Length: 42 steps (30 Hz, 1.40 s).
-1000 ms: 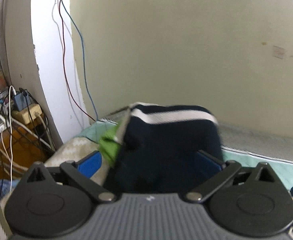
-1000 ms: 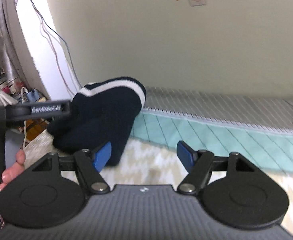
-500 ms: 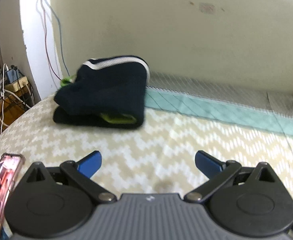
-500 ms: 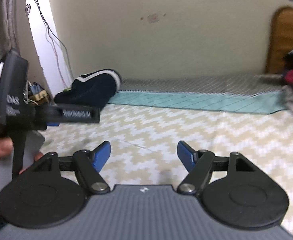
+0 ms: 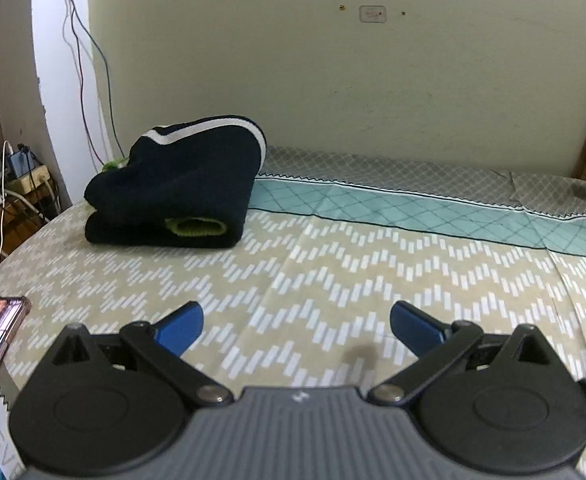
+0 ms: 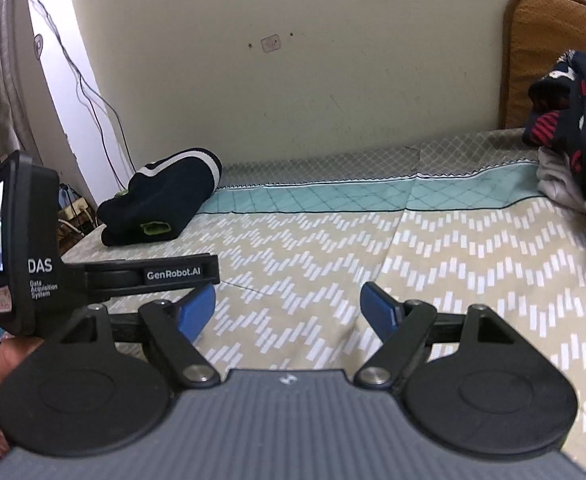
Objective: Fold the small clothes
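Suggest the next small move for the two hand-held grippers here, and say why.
Probably swing the right hand-held gripper, jaws opening with nothing between them, toward the unfolded pile of clothes at the right. The navy sweater already lies folded by the wall, and the left hand-held gripper is open and empty.

Both grippers backed off the folded navy garment [image 5: 177, 192], right gripper [image 6: 289, 312] jaws opening, seemingly empty.
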Motion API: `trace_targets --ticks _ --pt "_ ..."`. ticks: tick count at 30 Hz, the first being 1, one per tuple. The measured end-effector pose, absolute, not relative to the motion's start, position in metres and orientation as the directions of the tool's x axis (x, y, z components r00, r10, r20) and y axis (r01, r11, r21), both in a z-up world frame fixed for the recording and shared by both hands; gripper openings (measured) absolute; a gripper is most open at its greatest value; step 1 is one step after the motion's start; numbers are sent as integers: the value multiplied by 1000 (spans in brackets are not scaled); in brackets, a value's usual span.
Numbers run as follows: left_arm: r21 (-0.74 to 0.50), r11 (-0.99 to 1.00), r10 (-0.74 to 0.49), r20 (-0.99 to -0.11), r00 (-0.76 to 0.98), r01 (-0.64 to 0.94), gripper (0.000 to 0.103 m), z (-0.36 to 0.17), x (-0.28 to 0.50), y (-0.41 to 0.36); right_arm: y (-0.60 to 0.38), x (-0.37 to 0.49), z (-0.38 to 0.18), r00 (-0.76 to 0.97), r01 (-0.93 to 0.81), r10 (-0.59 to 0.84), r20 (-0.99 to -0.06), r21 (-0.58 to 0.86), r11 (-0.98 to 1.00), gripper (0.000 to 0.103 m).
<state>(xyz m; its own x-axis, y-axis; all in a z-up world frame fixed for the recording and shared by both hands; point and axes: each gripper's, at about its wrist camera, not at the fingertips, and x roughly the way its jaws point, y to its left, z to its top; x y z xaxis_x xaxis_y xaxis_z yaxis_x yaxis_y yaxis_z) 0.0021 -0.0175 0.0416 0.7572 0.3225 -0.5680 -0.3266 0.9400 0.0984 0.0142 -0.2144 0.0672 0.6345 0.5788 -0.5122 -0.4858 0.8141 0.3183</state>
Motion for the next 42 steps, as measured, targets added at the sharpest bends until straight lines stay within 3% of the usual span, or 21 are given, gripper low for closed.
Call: trace_targets --ticks 6,42 --pt "103 940 324 -576 751 -326 103 41 3 -18 -209 10 69 641 -515 575 -508 271 813 84" --pt "125 940 331 -554 764 -317 103 42 -1 -20 -213 14 67 635 -485 570 -522 305 820 86"
